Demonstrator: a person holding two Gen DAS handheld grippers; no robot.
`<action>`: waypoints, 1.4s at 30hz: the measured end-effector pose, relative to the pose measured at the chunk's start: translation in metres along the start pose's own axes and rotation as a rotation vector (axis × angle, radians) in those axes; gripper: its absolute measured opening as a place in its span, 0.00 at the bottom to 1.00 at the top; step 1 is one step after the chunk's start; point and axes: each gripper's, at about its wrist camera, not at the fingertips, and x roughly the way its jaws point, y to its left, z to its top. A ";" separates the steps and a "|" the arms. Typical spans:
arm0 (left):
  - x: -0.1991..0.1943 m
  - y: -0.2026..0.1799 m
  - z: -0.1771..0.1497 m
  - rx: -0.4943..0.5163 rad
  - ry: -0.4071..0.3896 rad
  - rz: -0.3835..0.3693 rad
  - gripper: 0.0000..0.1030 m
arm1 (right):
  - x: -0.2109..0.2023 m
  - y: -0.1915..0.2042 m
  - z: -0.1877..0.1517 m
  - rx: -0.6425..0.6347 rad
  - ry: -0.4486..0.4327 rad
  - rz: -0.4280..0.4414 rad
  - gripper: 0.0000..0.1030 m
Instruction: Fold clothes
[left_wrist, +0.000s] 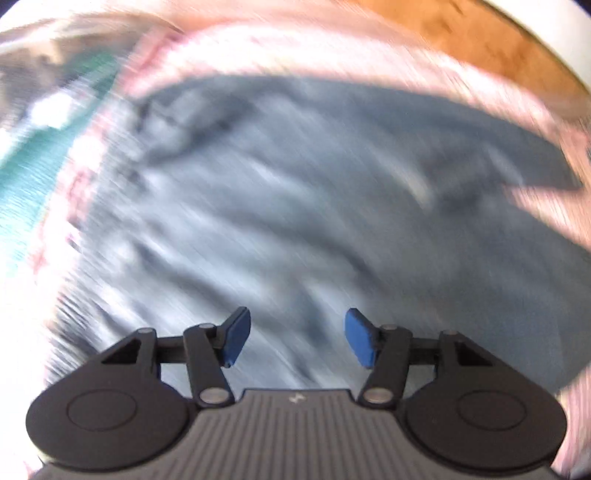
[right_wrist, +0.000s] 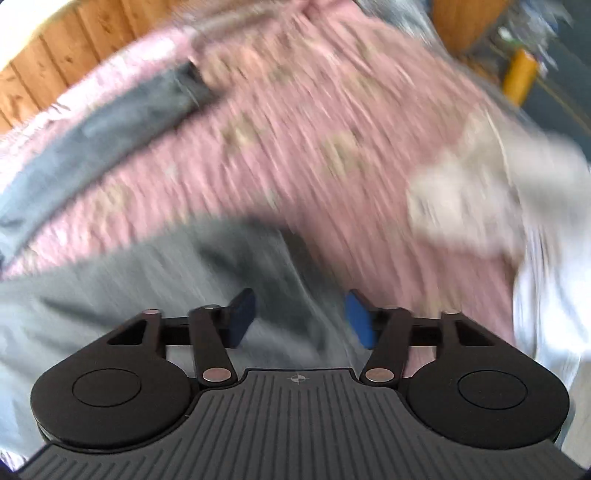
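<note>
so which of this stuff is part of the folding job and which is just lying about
Part of the job:
- grey garment, spread out
- left claw, open, empty
- right claw, open, empty

Just lying about:
- pink patterned cover under the garment
- pale cloth, too blurred to identify
- teal item
- wooden panelling

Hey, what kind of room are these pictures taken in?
Probably a bedroom at home, though both views are blurred. A grey garment lies spread on a pink patterned bedcover, with wood panelling behind it and a pale crumpled cloth lying nearby.
</note>
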 end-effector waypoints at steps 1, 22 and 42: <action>-0.001 0.015 0.014 -0.045 -0.025 0.005 0.59 | -0.001 0.007 0.015 -0.025 -0.011 0.010 0.59; 0.079 0.163 0.178 -0.584 -0.074 0.104 0.67 | 0.136 0.121 0.281 -0.151 0.007 0.264 0.83; 0.107 0.170 0.196 -0.766 -0.053 0.001 0.86 | 0.119 0.150 0.240 -0.426 -0.089 0.367 0.13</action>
